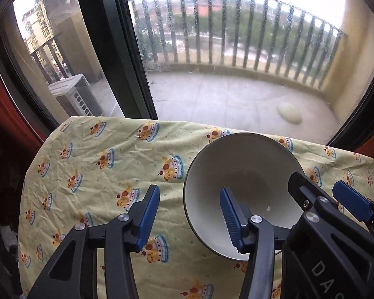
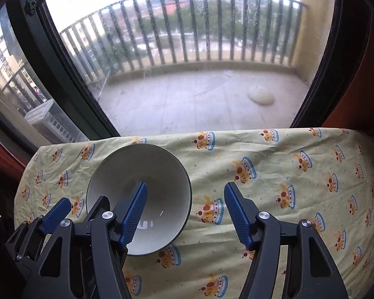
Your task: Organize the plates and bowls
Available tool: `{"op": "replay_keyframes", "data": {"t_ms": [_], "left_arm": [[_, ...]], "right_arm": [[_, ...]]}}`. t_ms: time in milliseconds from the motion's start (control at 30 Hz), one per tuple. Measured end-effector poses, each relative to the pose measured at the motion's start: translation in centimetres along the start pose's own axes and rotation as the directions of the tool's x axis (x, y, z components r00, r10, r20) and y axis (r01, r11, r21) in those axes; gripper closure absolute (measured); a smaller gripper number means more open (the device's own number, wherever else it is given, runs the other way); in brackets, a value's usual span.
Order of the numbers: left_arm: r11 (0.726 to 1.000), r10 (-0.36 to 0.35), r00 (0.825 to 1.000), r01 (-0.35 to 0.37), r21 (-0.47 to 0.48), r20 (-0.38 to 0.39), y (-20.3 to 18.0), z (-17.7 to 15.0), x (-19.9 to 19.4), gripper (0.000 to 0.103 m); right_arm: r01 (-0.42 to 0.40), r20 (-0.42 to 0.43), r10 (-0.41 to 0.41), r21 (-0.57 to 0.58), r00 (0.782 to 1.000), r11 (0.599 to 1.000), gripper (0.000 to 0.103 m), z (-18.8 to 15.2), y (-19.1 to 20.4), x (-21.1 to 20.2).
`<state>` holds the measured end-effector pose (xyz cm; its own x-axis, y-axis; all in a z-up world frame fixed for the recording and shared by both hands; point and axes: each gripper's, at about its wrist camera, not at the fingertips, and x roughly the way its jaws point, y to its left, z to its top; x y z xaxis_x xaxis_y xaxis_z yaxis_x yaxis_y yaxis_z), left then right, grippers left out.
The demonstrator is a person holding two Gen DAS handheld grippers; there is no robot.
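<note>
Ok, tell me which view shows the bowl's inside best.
The left wrist view. There the bowl shows most of its white inside, with only the left claw crossing its near rim. In the right wrist view the bowl is smaller, and a blue finger of the right claw covers its centre and bottom.

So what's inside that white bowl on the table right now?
The white bowl looks empty: bare glazed inside, only a glare spot near the bottom. Gripper fingers cover part of the inside in both views, so a small hidden item can't be ruled out.
</note>
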<state>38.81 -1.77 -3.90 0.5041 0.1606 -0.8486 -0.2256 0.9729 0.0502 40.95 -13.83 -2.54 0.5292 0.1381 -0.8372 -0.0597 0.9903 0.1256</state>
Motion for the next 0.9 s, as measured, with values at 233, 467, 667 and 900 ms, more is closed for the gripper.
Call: {"op": "replay_keyframes", "data": {"t_ms": [233,467,667,900], "left_arm": [[1.0,0.006,1.0,-0.006,-0.001,-0.016,0.2,0.1,2.0,0.062],[1.0,-0.019,1.0,0.018,-0.025,-0.013,0.0,-0.2,2.7,0.072],[0.999,-0.034,0.999,0.033,-0.024,-0.016,-0.5,-0.2,2.8,0.081],[0.999,-0.036,0.999,0.035,-0.021,-0.027,-0.3,-0.4,2.6,0.082]], "right_arm": [[-0.022,-0.025,0.022,0.006,0.999,1.0,0.056,0.2,-0.1,2.5],[-0.041,-0.007,0.042,0.025,0.999,0.999,0.078,-0.1,-0.2,3.5],[-0.028,-0.002,0.028,0.025,1.0,0.999,0.087,0.0,-0.5,3.9],[-0.018,-0.007,0.018,0.024,1.0,1.0,0.087,-0.2,-0.2,3.7]]}}
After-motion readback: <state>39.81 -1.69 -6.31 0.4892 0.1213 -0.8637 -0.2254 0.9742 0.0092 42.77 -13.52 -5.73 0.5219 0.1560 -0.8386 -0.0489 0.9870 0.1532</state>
